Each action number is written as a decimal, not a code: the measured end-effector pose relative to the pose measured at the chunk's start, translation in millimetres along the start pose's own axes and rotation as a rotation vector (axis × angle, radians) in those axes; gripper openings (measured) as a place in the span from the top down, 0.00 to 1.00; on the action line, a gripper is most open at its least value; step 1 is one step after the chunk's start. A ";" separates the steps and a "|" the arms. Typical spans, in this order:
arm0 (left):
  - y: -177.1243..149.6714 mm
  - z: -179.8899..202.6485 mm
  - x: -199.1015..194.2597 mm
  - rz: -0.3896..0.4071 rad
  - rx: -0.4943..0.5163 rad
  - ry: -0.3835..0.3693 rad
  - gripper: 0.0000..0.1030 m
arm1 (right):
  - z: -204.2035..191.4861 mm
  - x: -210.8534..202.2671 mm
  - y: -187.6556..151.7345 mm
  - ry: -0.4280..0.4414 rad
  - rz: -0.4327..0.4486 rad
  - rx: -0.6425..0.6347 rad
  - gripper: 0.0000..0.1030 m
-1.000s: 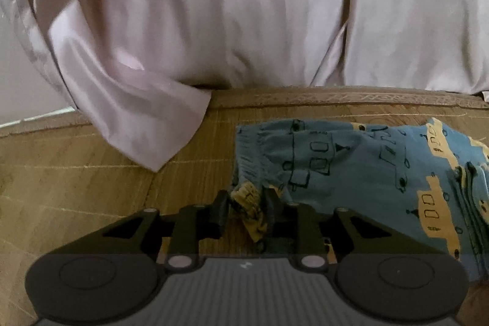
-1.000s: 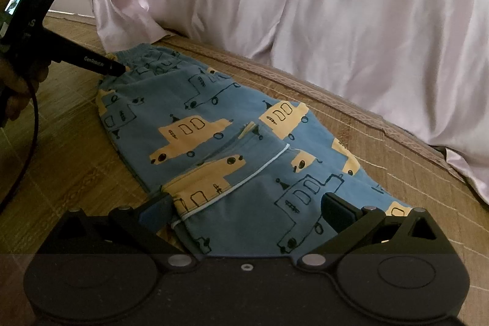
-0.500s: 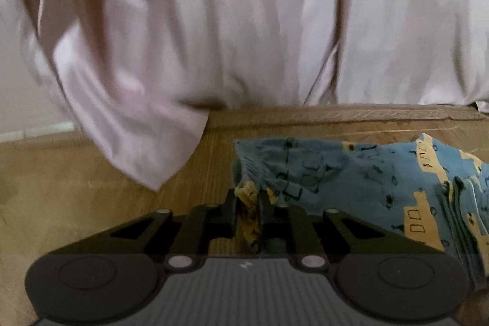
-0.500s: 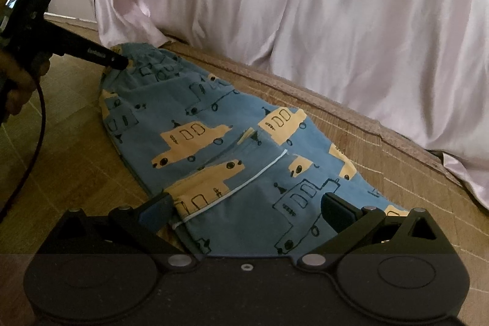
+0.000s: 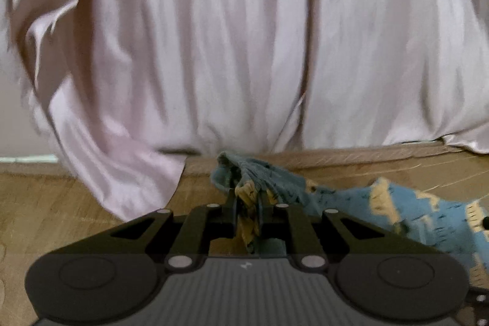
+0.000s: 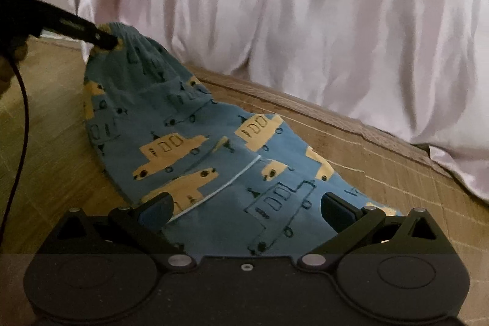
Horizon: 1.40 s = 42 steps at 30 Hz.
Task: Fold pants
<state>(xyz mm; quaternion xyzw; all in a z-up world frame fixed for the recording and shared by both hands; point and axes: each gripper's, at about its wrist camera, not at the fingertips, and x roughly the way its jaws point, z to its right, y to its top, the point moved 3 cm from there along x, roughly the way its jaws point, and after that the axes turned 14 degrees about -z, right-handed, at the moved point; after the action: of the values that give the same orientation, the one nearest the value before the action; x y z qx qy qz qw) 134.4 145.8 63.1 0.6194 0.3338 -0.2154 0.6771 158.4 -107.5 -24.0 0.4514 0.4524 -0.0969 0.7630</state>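
Observation:
Blue pants (image 6: 214, 142) printed with yellow vehicles lie on a woven bamboo mat (image 6: 382, 167). In the left wrist view my left gripper (image 5: 247, 203) is shut on the gathered waistband corner of the pants (image 5: 351, 200), which trail off to the right. The right wrist view shows that same left gripper (image 6: 107, 42) holding the waistband lifted off the mat at the upper left. My right gripper (image 6: 246, 203) stands open over the near end of the pants, a finger on each side and nothing clamped between them.
A pale pink draped sheet (image 6: 305, 5) hangs along the mat's far edge. It fills the upper part of the left wrist view as the pink sheet (image 5: 244, 35). A hand (image 6: 9, 63) and a dark cable (image 6: 23, 118) show at the left edge.
My left gripper has lifted the waistband corner up off the mat, bunching the cloth. The right gripper has stayed open over the near end of the pants.

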 end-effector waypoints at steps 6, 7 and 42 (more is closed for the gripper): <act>15.7 39.6 -33.3 0.067 0.137 -0.058 0.87 | 26.1 -7.5 -11.0 0.015 0.014 0.078 0.01; 18.7 48.2 -38.1 0.080 0.159 -0.072 0.87 | 32.8 -11.2 -13.0 0.031 0.021 0.096 0.01; -113.4 294.9 -43.6 0.072 0.826 -0.213 0.52 | 187.0 -32.7 -66.3 0.170 0.026 0.538 0.01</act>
<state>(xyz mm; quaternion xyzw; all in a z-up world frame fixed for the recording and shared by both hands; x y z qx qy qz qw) 79.2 -165.1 18.5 0.8240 0.1260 -0.3700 0.4101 215.5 -299.3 -4.1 0.6500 0.4669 -0.1653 0.5764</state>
